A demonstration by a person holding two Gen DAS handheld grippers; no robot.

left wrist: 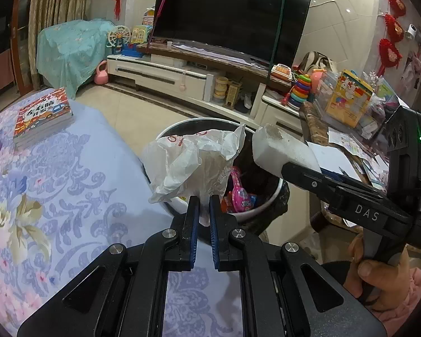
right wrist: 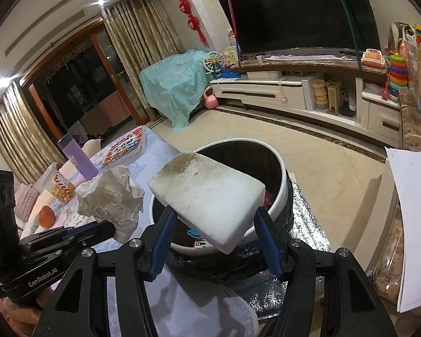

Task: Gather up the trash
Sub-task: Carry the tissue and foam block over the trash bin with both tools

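Note:
My left gripper [left wrist: 202, 206] is shut on the bottom of a crumpled white plastic bag [left wrist: 193, 160], which it holds up over the near edge of the trash bin [left wrist: 205, 119]. The bin has a white rim and a black liner, with pink wrappers [left wrist: 240, 193] inside. My right gripper [right wrist: 214, 214] is shut on a white foam block [right wrist: 210, 193], dirty at its far end, and holds it above the bin [right wrist: 284, 179]. The left wrist view shows the foam block [left wrist: 280, 148] at the right, over the bin's rim. The right wrist view shows the bag [right wrist: 109, 196] to the left.
A table with a floral cloth [left wrist: 70, 196] lies left of the bin, bearing stacked books [left wrist: 42, 115], a purple bottle [right wrist: 75, 157] and a snack cup [right wrist: 59, 185]. A side table with papers [left wrist: 348, 143] stands to the right. A TV stand [right wrist: 280, 90] runs along the far wall.

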